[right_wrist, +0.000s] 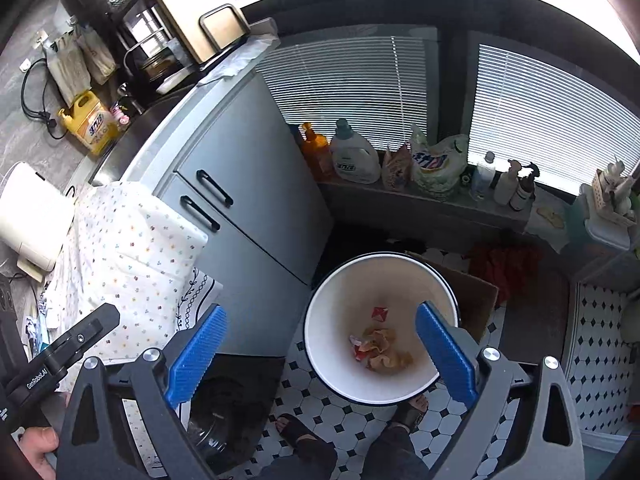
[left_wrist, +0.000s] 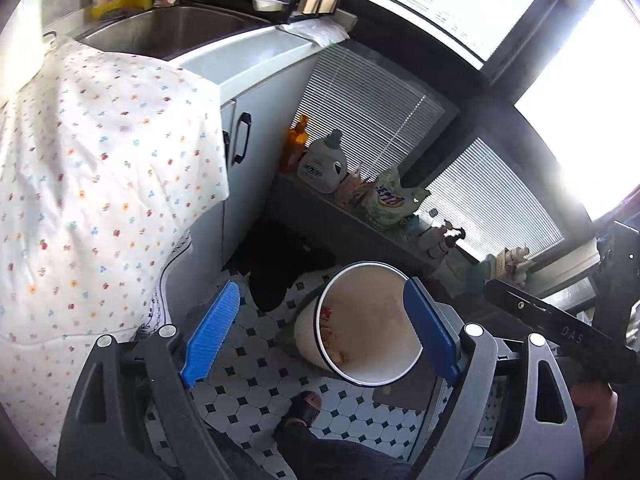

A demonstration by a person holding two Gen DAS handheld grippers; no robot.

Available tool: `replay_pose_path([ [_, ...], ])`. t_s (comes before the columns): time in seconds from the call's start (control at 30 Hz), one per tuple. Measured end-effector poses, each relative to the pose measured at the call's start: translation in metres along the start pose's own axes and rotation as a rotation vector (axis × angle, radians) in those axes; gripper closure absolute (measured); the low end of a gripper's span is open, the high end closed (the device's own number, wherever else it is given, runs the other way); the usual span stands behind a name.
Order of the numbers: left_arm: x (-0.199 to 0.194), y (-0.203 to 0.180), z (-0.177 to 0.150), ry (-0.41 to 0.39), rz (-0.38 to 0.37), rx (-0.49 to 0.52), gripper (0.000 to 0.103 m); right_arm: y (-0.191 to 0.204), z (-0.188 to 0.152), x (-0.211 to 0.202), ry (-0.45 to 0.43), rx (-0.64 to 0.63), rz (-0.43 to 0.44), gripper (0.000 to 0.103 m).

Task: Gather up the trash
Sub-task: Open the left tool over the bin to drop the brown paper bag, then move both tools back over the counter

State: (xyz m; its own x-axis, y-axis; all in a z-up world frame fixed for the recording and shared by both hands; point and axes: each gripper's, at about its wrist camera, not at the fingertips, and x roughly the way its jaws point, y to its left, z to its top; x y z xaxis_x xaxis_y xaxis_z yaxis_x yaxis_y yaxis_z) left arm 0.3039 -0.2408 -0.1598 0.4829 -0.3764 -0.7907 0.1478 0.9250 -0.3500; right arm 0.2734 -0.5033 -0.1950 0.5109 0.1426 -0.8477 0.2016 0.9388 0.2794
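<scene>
Both tools sit above the white bin [right_wrist: 382, 328] on the tiled floor [right_wrist: 332, 412]. Left gripper [left_wrist: 322, 334] and right gripper [right_wrist: 320, 356] both spread wide, nothing between them. Crumpled wrappers [right_wrist: 380, 346], possibly paper, lie at the bin's bottom; drop likely done.

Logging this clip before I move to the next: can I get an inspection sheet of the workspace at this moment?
Surface: black-and-white tiled floor; table under a flowered cloth.
Job's things: white bin on the floor, crumpled trash at its bottom.
Clutter: detergent bottles and bags on the window ledge; red cloth on the floor.
Grippers: left gripper and right gripper both open, nothing between the fingers.
Cables: black cord on the counter.
Surroundings: sink, grey cabinet, blinds, the person's sandalled feet.
</scene>
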Motion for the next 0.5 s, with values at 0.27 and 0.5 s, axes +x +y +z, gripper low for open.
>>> replay_pose_path([
  [0.27, -0.060, 0.078, -0.006, -0.105, 0.124, -0.115, 0.006, 0.089, -0.002, 0.011, 0.015, -0.122, 0.080, 0.008],
  [0.5, -0.106, 0.147, -0.015, -0.177, 0.201, -0.219, 0.006, 0.162, -0.012, 0.019, 0.029, -0.231, 0.140, 0.008],
])
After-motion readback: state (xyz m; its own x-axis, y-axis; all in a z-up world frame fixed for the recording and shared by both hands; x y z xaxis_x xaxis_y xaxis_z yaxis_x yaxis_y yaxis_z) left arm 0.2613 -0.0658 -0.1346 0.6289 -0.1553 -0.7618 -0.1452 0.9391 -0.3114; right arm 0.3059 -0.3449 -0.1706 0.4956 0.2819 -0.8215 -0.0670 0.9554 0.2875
